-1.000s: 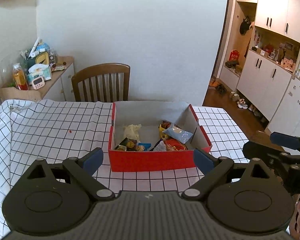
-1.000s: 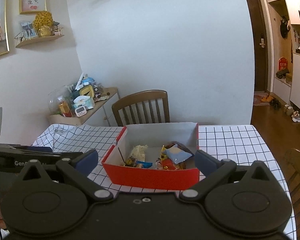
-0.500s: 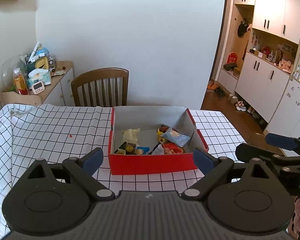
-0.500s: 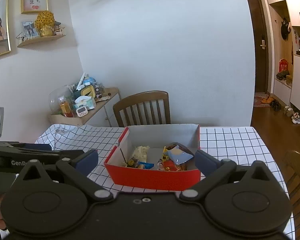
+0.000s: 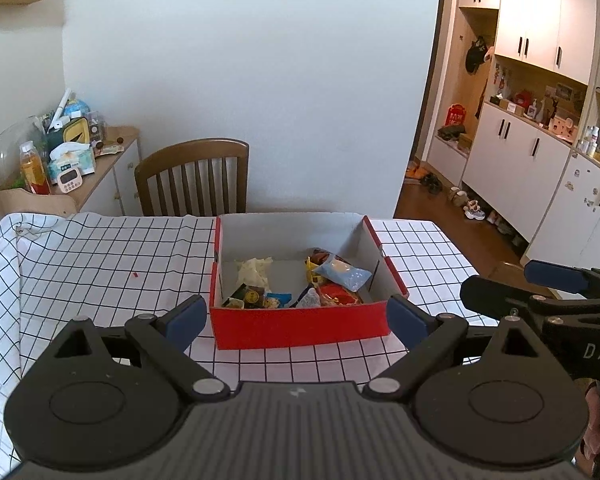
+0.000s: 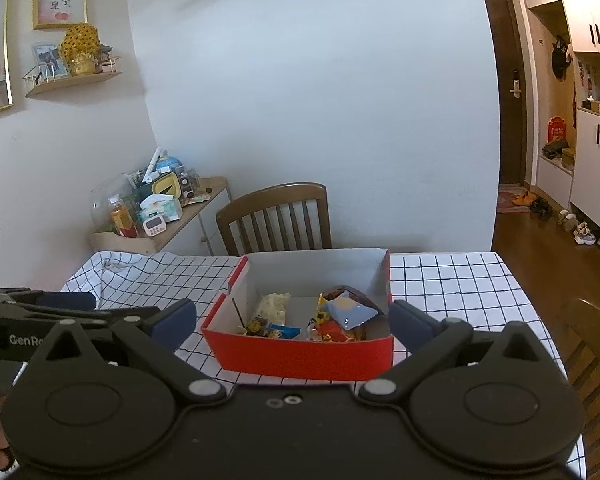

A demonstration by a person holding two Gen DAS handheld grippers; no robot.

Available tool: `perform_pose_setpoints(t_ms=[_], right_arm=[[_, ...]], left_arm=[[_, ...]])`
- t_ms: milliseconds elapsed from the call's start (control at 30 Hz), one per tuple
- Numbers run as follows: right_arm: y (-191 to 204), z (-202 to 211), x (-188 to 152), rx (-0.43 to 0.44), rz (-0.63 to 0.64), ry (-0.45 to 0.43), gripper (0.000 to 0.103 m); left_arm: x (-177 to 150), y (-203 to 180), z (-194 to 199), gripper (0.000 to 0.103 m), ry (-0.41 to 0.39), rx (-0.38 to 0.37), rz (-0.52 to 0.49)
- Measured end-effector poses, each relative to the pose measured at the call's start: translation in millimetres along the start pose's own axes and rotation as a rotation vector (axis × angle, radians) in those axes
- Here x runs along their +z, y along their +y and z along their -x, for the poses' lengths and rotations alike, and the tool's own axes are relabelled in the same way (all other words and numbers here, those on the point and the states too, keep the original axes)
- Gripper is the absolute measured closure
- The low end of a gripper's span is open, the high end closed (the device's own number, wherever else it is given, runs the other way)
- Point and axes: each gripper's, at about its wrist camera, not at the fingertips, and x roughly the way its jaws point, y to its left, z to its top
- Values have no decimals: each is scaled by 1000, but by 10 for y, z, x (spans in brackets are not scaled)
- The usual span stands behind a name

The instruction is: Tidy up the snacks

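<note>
Hovering: both grippers spread, empty | checked tablecloth (image 5: pixel 80 264) | red box (image 5: pixel 300 326) | chair (image 5: pixel 192 176)

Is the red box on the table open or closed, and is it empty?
Open and not empty. The red box has no lid on top, and snack packets lie on its floor, which is visible from above.

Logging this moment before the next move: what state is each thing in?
Left tool: open, empty, short of the box.
Right tool: open, empty, short of the box.
Red cardboard box: lidless, upright on the checked tablecloth.
Pale blue snack packet: inside the box, atop the other wrappers.
Brown wooden chair: unoccupied, behind the table.
</note>
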Motion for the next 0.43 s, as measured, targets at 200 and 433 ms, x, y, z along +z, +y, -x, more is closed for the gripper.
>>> perform_pose_setpoints(t_ms=[200, 433], right_arm=[[1, 13, -21, -12, -5, 1, 0], [41, 47, -78, -26, -10, 9, 0]], left_arm=[[-16, 35, 45, 6, -2, -16, 5], [-56, 116, 103, 6, 7, -31, 28]])
